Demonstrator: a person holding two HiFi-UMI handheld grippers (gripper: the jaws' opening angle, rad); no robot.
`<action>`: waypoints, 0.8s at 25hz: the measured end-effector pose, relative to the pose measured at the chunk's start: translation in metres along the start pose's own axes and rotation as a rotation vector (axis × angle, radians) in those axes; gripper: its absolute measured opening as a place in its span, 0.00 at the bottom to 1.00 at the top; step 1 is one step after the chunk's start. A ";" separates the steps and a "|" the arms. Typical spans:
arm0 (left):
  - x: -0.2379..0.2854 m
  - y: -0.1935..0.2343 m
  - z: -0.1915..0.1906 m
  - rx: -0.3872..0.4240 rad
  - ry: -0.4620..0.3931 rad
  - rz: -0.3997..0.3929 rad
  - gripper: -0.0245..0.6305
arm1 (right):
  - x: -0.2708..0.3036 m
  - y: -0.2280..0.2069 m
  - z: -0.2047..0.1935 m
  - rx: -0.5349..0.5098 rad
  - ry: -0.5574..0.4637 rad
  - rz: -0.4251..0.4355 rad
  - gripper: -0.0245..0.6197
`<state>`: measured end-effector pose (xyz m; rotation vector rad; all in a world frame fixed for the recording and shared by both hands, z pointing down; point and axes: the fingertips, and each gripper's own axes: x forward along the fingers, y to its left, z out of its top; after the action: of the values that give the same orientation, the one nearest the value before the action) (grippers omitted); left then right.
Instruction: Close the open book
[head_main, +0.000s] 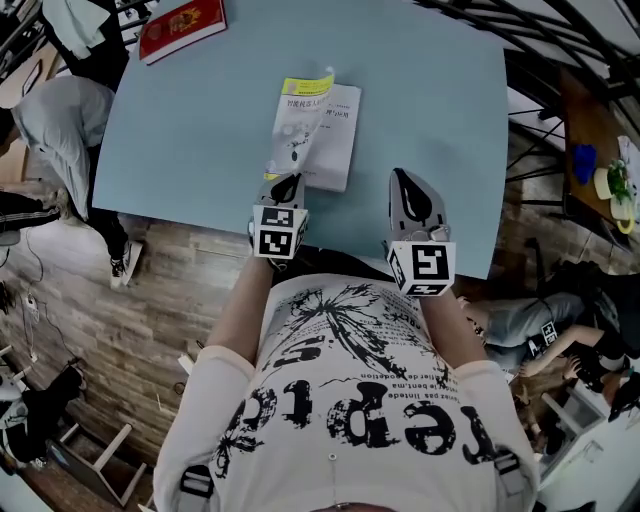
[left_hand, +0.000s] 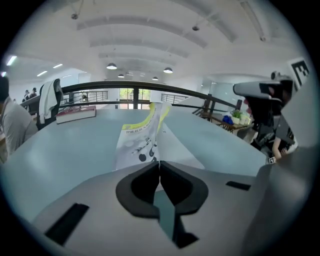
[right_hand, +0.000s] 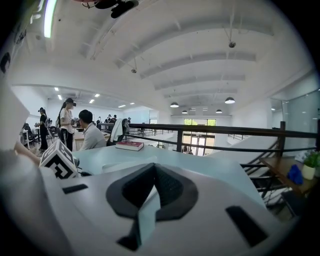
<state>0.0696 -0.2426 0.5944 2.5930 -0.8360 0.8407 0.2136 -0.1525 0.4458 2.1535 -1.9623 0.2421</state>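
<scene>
Book (head_main: 335, 140): open paperback, lying on the table (head_main: 180, 150) close to its near edge, roughly midway across. Entries follow by size.

1. Table: one broad, pale blue top. Everything listed below sits on it or hangs over it.

2. Book, detail: the right half lies flat on the table, with a white printed page facing up. The left half stands raised from the spine and leans over. It has a yellow band along its far end and dark ink blots on its outer face.

3. Red book (head_main: 182, 27): closed hardback at the table's far left corner, well apart from the open one.

4. Left gripper (head_main: 288, 182): over the table's near edge, its tip at the open book's near left corner, just below the raised half. Fingers are pressed together with nothing between them. Whether the tip actually touches the paper cannot be told from either view. A marker cube (head_main: 278, 230) sits at its rear, off the table's edge.

5. Right gripper (head_main: 400, 175): over the table's near edge, to the right of the open book and clear of it. Fingers are pressed together and hold nothing.
</scene>
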 end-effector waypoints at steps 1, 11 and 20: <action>0.003 -0.002 -0.003 0.028 0.017 0.000 0.07 | -0.001 -0.003 -0.001 0.003 0.004 -0.008 0.05; 0.025 -0.016 -0.027 0.152 0.225 -0.033 0.11 | -0.013 -0.018 -0.014 0.039 0.038 -0.073 0.05; 0.022 -0.038 -0.036 0.252 0.287 -0.269 0.41 | -0.011 -0.021 -0.021 0.078 0.097 -0.171 0.05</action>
<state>0.0914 -0.2068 0.6323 2.6200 -0.3094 1.2607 0.2336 -0.1344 0.4619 2.2957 -1.7327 0.3925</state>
